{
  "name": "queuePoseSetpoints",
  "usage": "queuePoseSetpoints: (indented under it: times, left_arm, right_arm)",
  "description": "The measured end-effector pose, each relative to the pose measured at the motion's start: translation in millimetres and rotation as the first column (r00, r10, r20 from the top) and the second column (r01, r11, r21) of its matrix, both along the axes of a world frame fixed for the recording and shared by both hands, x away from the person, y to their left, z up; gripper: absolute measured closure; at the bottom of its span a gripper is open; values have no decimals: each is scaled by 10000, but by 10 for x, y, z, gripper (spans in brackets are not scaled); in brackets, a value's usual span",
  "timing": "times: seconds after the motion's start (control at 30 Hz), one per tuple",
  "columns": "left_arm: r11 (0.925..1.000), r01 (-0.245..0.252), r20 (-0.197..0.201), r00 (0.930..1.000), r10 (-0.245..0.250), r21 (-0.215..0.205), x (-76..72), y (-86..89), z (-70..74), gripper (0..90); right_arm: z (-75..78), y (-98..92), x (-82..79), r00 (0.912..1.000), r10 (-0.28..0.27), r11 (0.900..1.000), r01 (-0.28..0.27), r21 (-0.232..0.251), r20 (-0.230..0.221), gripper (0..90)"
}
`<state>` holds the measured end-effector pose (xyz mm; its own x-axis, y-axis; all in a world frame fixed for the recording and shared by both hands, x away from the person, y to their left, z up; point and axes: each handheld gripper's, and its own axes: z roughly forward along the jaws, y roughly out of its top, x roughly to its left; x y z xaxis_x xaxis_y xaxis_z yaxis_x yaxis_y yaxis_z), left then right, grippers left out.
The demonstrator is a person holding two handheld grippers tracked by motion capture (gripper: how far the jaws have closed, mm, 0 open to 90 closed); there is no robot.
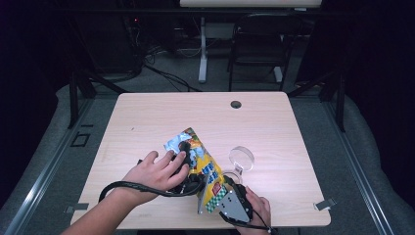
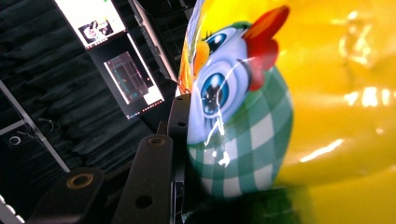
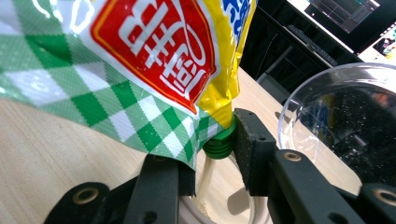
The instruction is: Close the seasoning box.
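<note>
One snack bag (image 1: 204,166), one clear lid (image 1: 242,158), two claws on the bag

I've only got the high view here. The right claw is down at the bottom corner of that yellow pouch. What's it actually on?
Observer: A green screw cap on the pouch corner sits between the right claw jaws, with one pad against it.
Operator: And the clear round thing beside it?
Observer: It's a clear plastic bowl, close at that claw's side and apart from the cap.
Operator: What's in front of the left claw?
Observer: The pouch's print, a cartoon bird face with blue eyes above green check, lying right against one jaw.
</note>
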<state>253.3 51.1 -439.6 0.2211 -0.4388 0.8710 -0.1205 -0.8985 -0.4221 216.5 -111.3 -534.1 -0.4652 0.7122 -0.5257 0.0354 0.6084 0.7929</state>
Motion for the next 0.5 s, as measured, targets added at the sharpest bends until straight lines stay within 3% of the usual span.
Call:
queuePoseSetpoints:
  times: [0.33,0.5]
  left_arm:
    - [9999,-107,-86,9999,106,-106,8,12,-11,720]
    - [10000,-29,-9,10000,29,59,5,0,3,720]
  right_arm:
    - [-8,15,15,10000,0,10000,-1,-42,-54,708]
    - [-8,15,13,10000,15,10000,-15,-28,-37,708]
